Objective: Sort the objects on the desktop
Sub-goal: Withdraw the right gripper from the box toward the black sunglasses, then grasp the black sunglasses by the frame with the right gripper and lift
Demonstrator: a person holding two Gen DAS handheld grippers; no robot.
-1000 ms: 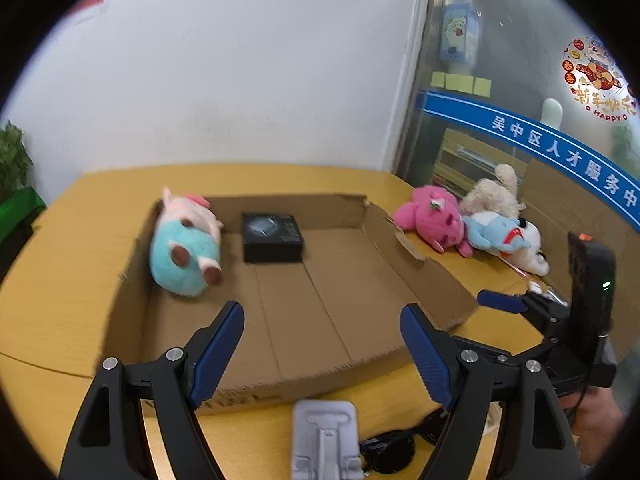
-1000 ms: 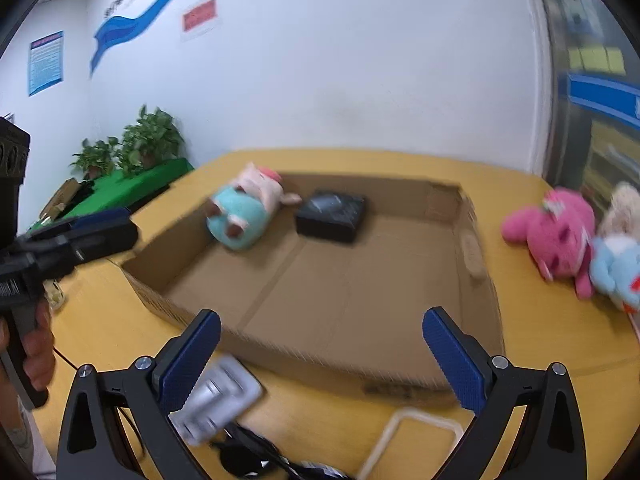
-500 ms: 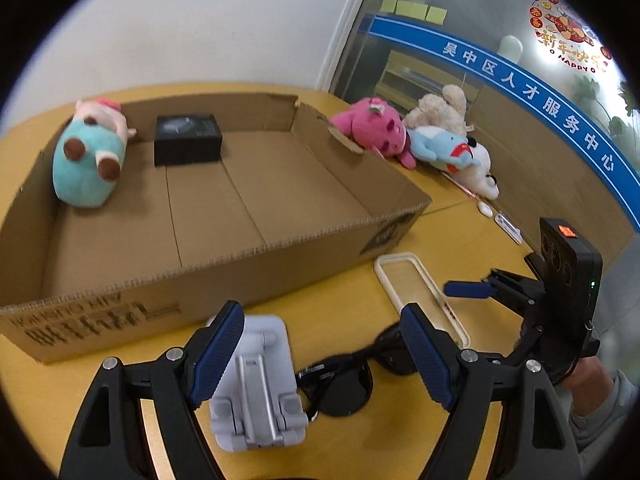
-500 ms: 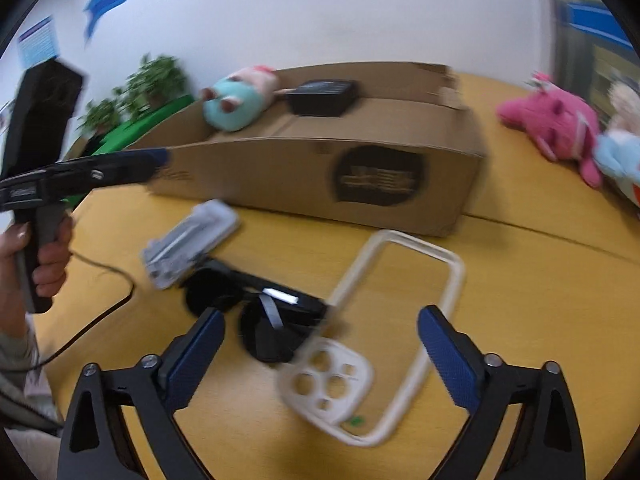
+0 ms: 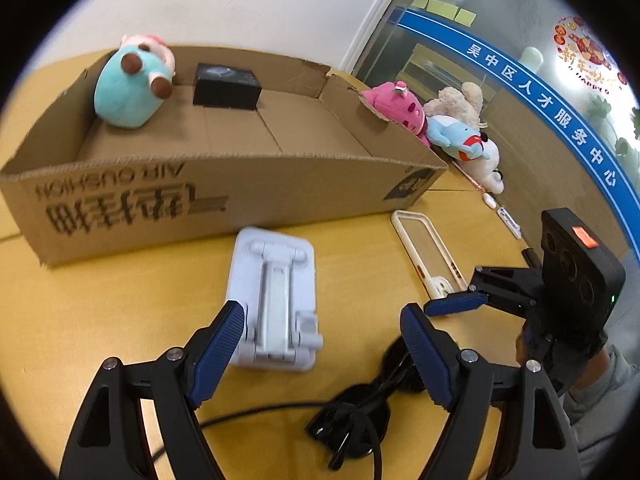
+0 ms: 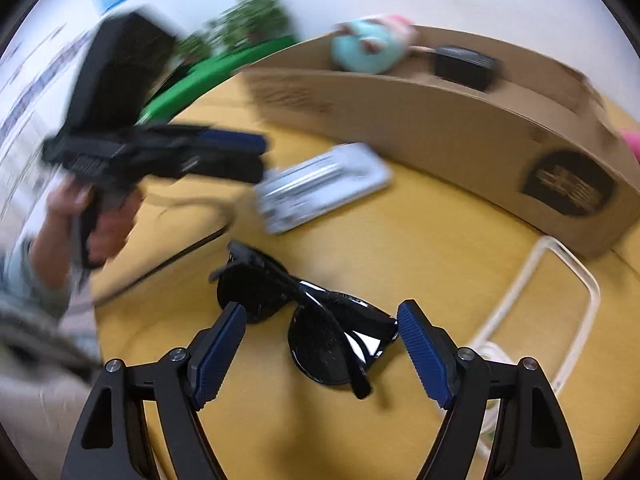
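A yellow table (image 5: 80,320) carries a long cardboard box (image 5: 224,196) holding a teal plush (image 5: 128,88) and a black case (image 5: 226,86) at its far end, with a pink plush (image 5: 396,106) and two more soft toys just outside its right wall. In front of the box lie a white phone stand (image 5: 276,296), a clear phone case (image 5: 424,252) and black sunglasses (image 6: 312,312) (the right view is motion-blurred). The left gripper (image 5: 322,354) hangs with jaws wide apart and empty near the stand, and the right gripper (image 6: 320,344), equally spread and empty, straddles the sunglasses.
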